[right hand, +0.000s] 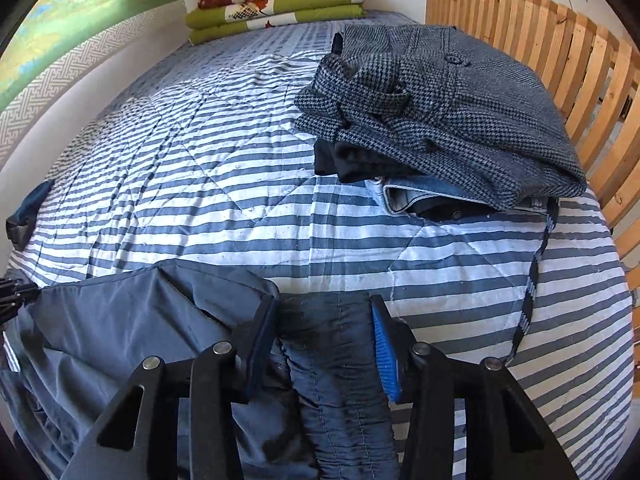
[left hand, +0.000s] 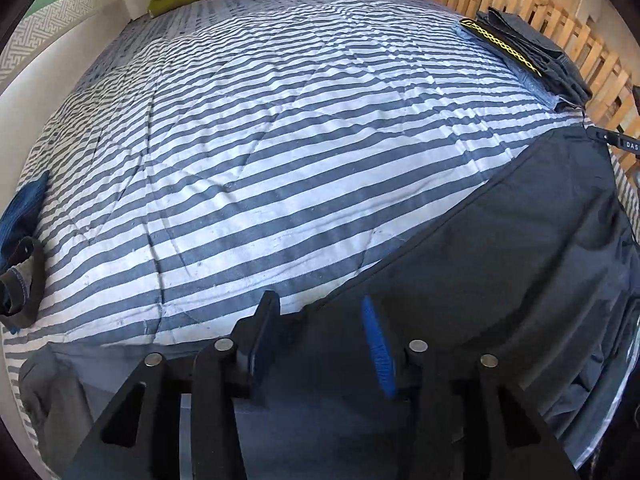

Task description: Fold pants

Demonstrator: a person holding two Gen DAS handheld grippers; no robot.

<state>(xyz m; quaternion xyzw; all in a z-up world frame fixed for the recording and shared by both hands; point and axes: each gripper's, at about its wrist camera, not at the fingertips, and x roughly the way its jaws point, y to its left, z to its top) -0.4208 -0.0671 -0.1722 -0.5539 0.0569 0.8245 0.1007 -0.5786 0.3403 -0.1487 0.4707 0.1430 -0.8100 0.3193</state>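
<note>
Two grippers hang over the dark navy pants, which lie spread along the near edge of my striped quilt. My left gripper has its fingers apart above a smooth flat stretch of the fabric, nothing pinched. My right gripper also stands parted, straddling the gathered elastic waistband without pressing it. Beyond, by the wooden slatted rail, a houndstooth garment tops a pile of clothes, with folded green blankets at the far end.

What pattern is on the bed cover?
Blue and white stripes on the quilted bed cover, clearest in the left wrist view.
</note>
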